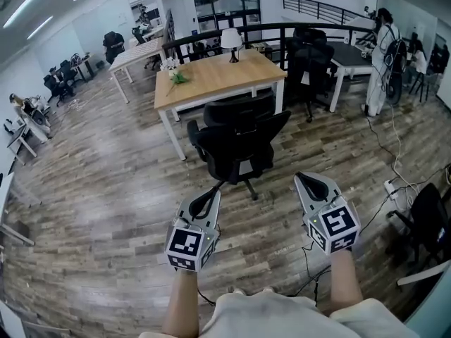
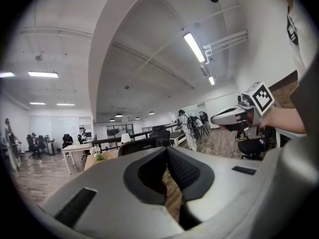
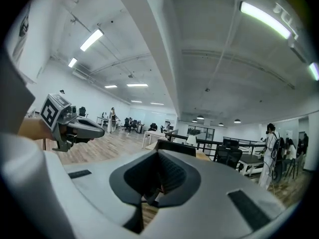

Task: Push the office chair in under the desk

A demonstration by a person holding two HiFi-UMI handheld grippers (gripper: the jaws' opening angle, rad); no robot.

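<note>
Head view: black office chair (image 1: 239, 143) at frame centre, backrest toward camera, standing just beside near edge of wooden desk (image 1: 211, 83), not under it. Left gripper (image 1: 210, 197) lower centre-left, right gripper (image 1: 307, 180) lower centre-right, both apart from chair. Both jaw pairs pressed together, nothing between. Black-and-white square marker on each gripper cube. Dark print on white shirt (image 2: 290, 29) too blurred to read.

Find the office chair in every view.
Head view: chair at centre, in front of the desk.
Left gripper view: chair just above the left claw.
Right gripper view: chair just above the right claw.
Shared landmark: white lamp on the desk.
</note>
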